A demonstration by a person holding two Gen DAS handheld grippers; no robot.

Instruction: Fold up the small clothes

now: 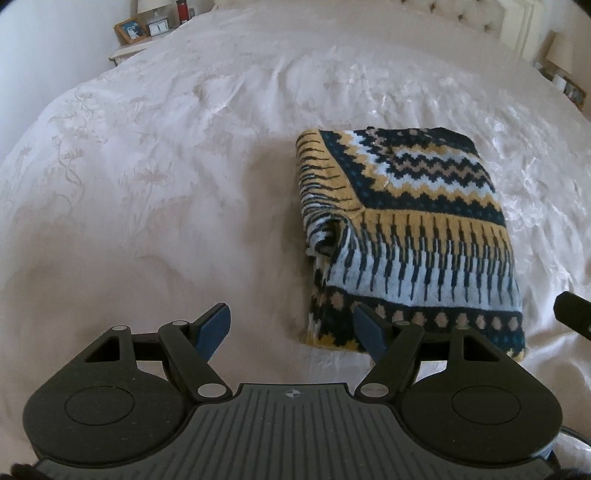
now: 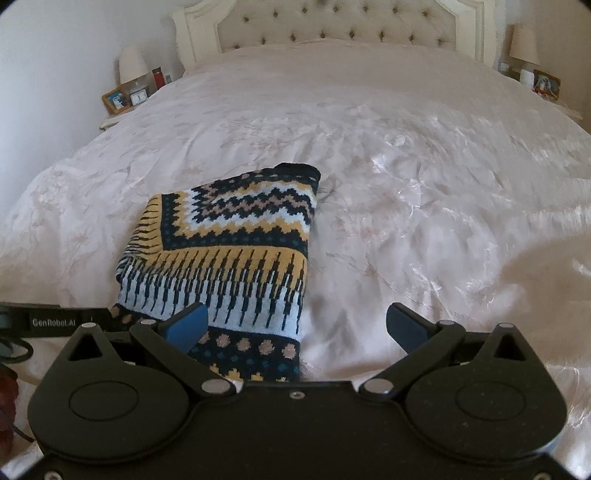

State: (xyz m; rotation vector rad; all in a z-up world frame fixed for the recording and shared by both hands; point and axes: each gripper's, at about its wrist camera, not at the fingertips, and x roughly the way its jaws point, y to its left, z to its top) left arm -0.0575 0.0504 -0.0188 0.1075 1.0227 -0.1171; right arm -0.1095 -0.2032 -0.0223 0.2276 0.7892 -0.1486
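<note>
In the left wrist view, the left gripper (image 1: 291, 334) hovered low over the pale pink floral-patterned bedspread (image 1: 155, 177), its jaws spread wide with nothing between them. The folded knitted sweater in navy, yellow and light blue zigzag patterns (image 1: 406, 229) lay flat on the bedspread ahead and to the right; its near left corner sat just behind the right blue finger pad (image 1: 369, 338), while the left pad stood over bare bedspread, well apart from the knit. A black part of the other gripper poked in at the right edge, near the sweater's near right corner. Far off at the upper left, a bedside stand held a wooden picture frame (image 1: 130, 30) and a red bottle (image 1: 181, 11). In the right wrist view, the right gripper (image 2: 297, 325) also had its jaws spread and held nothing. The sweater (image 2: 229, 251) lay ahead and to the left, its near edge running behind the left blue pad (image 2: 186, 326) and partway into the gap between the jaws; the right pad stood over bare bedspread (image 2: 424, 177). The cream tufted headboard (image 2: 332, 26) rose at the far end of the bed.
</note>
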